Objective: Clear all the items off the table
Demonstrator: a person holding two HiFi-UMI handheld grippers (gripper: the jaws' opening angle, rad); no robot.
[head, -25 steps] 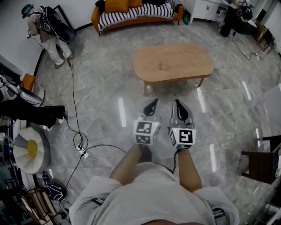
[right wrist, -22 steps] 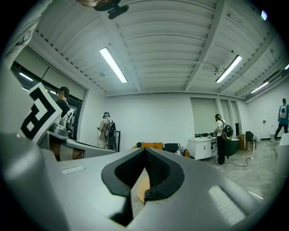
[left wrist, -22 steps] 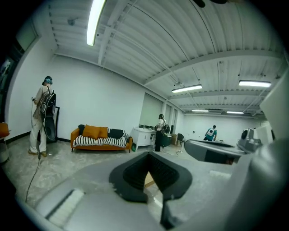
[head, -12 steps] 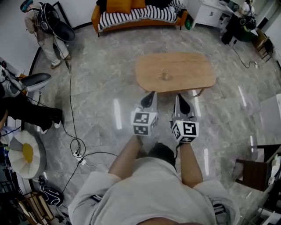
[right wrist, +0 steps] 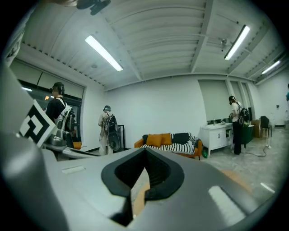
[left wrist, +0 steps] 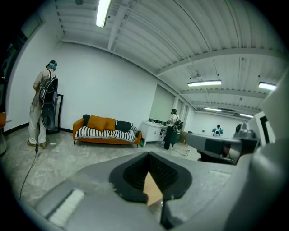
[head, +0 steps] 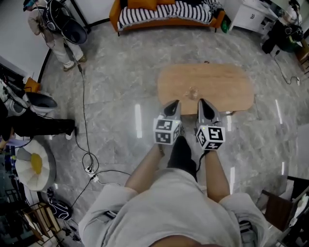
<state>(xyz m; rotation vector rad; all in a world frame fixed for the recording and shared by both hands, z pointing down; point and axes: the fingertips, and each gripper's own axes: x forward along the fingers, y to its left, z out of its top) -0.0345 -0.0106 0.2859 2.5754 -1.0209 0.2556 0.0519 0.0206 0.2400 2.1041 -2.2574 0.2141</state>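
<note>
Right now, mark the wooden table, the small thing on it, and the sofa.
Wooden table point(head: 227, 87): head view, bare top right of centre.
Small object point(head: 193, 91): head view, its middle; too small to identify.
Sofa point(left wrist: 100, 122): left gripper view, orange back cushions.

Tan wooden table point(head: 227, 82), orange sofa point(head: 116, 10) (black-and-white striped throw point(head: 164, 12)), grey marbled floor point(head: 111, 72).

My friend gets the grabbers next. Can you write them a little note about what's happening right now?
Left gripper: shut, empty.
Right gripper: shut, empty. The two are side by side, pointing at the wooden table's near edge.
Things: one small item sits near the table's middle. It is too small to name.
Done: nothing is off the table yet.
Left: open a gripper, grasp the item and take it off.
</note>
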